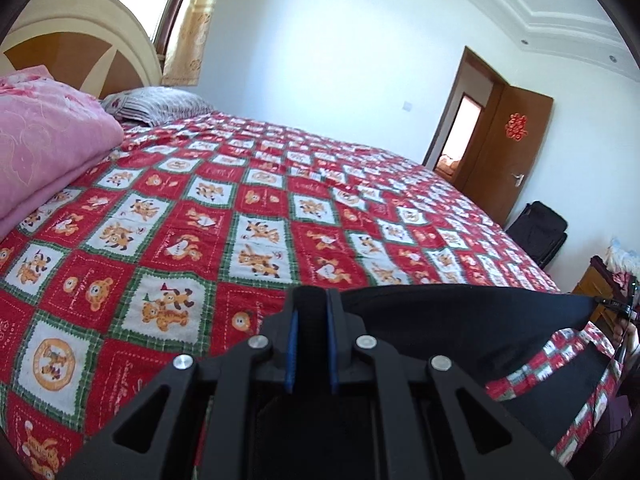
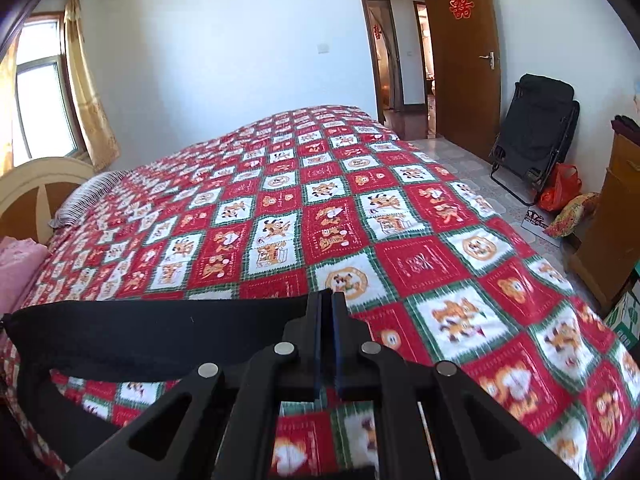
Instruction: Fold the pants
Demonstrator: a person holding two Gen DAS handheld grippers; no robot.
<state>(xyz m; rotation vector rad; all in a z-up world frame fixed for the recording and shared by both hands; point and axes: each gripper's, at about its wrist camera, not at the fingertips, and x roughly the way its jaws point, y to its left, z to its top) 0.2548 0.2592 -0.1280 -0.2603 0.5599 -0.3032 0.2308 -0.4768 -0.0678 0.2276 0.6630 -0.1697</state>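
Observation:
Black pants (image 1: 460,320) are held up and stretched between both grippers above a bed with a red, white and green bear-print quilt (image 1: 208,216). My left gripper (image 1: 313,300) is shut on one end of the waistband; the cloth runs off to the right, where the other gripper shows small at the far edge. My right gripper (image 2: 327,304) is shut on the other end of the pants (image 2: 160,332), which stretch off to the left. The lower part of the pants hangs below and is mostly hidden.
A folded pink blanket (image 1: 44,152) and a striped pillow (image 1: 160,104) lie at the headboard (image 1: 80,48). An open brown door (image 2: 460,56), a folded black chair (image 2: 532,132), an orange bag (image 2: 560,188) and a wooden cabinet (image 2: 616,216) stand past the bed on the right.

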